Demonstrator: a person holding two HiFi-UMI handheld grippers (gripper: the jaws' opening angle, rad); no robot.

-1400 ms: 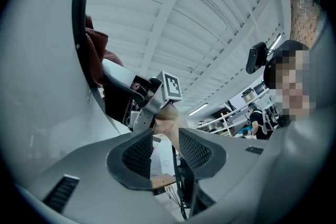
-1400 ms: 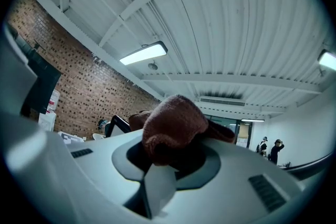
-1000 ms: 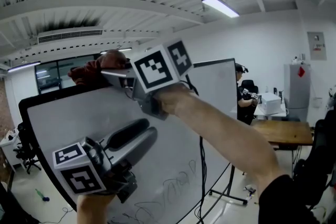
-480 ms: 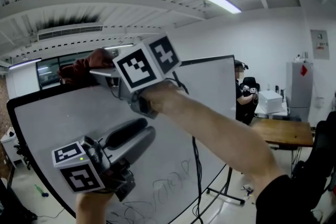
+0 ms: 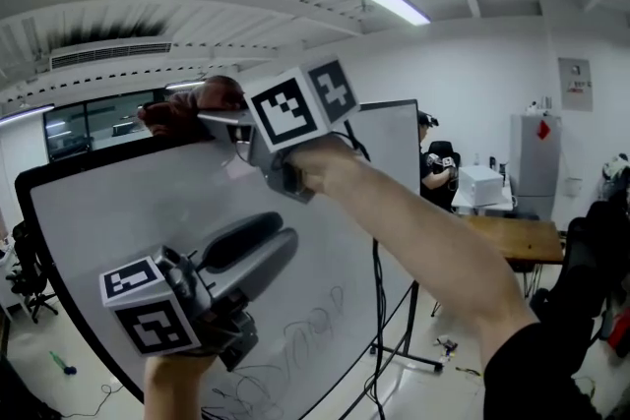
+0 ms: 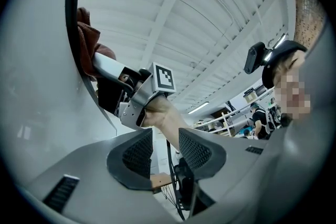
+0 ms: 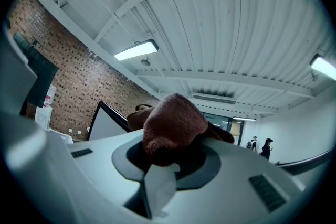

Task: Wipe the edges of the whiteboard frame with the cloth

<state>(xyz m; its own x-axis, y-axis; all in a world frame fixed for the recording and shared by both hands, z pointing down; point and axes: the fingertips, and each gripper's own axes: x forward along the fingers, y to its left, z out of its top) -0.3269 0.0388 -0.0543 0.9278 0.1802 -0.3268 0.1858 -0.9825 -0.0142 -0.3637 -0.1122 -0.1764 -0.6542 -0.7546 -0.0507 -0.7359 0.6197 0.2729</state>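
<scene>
1. Right gripper (image 5: 219,123): jaws pinched on the rust-brown cloth (image 5: 177,113), which bunches over the pads.
2. The cloth rests on the top edge of the whiteboard frame (image 5: 87,158), toward 11 o'clock in the head view.
3. Left gripper (image 5: 278,239): jaws spread with nothing between them. It is held before the board face (image 5: 118,211) at 7 o'clock, well apart from the cloth.
4. Faint marker scribbles (image 5: 315,330) show on the board near 6 o'clock.
</scene>
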